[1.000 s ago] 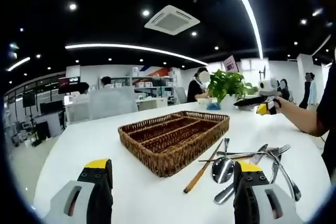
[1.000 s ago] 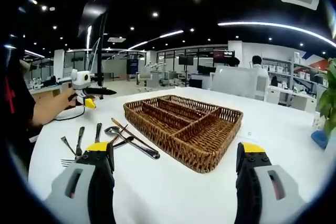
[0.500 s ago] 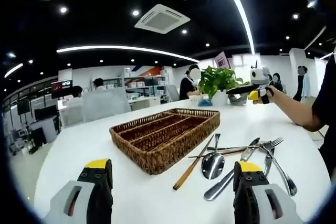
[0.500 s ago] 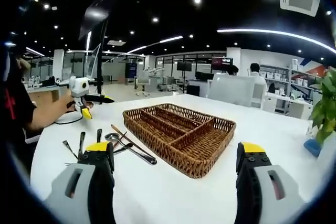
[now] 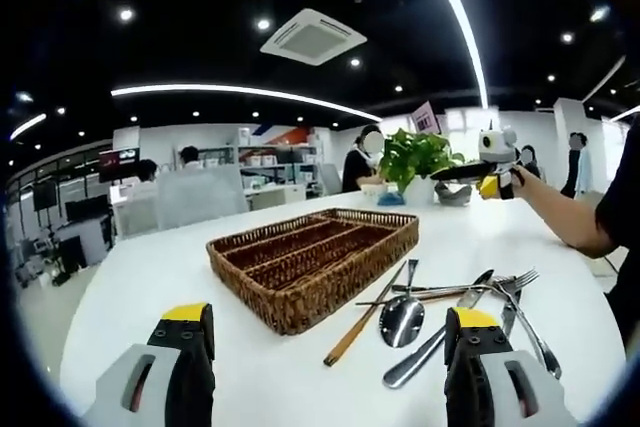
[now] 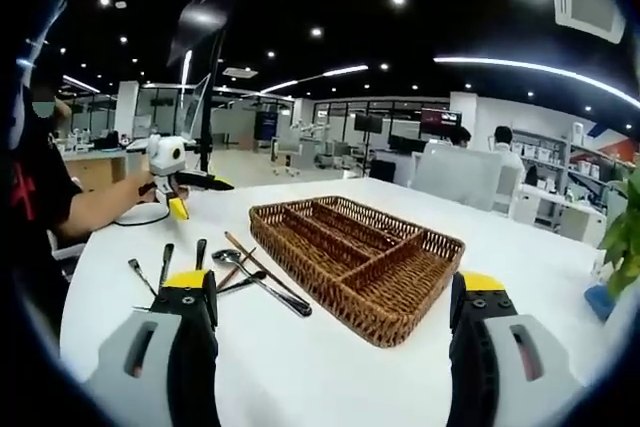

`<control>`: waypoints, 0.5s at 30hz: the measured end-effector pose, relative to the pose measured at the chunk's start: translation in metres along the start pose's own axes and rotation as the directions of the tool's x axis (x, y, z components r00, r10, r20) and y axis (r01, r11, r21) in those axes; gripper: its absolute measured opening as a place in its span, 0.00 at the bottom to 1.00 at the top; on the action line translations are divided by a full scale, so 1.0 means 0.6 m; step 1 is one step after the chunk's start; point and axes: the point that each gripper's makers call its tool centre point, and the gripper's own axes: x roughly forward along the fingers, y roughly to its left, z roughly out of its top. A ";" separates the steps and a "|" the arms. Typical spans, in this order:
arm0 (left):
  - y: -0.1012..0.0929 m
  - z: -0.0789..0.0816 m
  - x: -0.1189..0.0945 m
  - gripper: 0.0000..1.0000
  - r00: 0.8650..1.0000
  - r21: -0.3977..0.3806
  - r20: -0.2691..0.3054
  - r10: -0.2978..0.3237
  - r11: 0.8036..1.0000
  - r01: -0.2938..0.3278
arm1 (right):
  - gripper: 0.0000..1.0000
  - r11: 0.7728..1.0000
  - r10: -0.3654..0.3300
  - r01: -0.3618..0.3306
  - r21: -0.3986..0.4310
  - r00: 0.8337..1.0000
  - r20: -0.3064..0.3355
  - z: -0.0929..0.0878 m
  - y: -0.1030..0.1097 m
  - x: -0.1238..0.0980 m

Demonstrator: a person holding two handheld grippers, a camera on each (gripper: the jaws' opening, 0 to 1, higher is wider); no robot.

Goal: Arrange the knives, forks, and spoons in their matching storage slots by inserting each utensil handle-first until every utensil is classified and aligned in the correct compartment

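- In the left gripper view I held my left gripper (image 5: 330, 367) released, jaws wide apart over the white table (image 5: 150, 277), grasping nothing
- The wicker tray (image 5: 312, 263) sat ahead, its slots bare
- The spoon (image 5: 404, 317), fork (image 5: 520, 292) and other utensils lay loose just right of it
- My right gripper (image 6: 340, 357) also hung released, the tray (image 6: 360, 252) ahead

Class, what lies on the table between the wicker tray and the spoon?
In the left gripper view, a brown chopstick lies between the wicker tray and the spoon.
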 end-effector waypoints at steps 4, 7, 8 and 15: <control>-0.003 0.002 -0.002 1.00 1.000 0.014 -0.004 -0.006 1.000 0.006 | 0.99 0.999 0.034 -0.034 -0.005 0.999 -0.014 0.003 0.010 0.005; -0.011 0.006 -0.004 1.00 1.000 0.012 0.002 -0.030 0.999 0.030 | 0.99 0.999 0.048 -0.048 -0.007 0.999 -0.011 0.009 0.015 0.007; -0.012 0.006 -0.004 1.00 1.000 0.014 0.001 -0.029 0.999 0.029 | 0.99 0.999 0.051 -0.051 -0.007 0.999 -0.010 0.009 0.015 0.008; 0.010 0.008 -0.008 1.00 0.999 0.012 0.032 0.015 1.000 -0.015 | 0.99 0.992 0.124 -0.124 -0.010 0.991 -0.047 0.029 0.020 0.011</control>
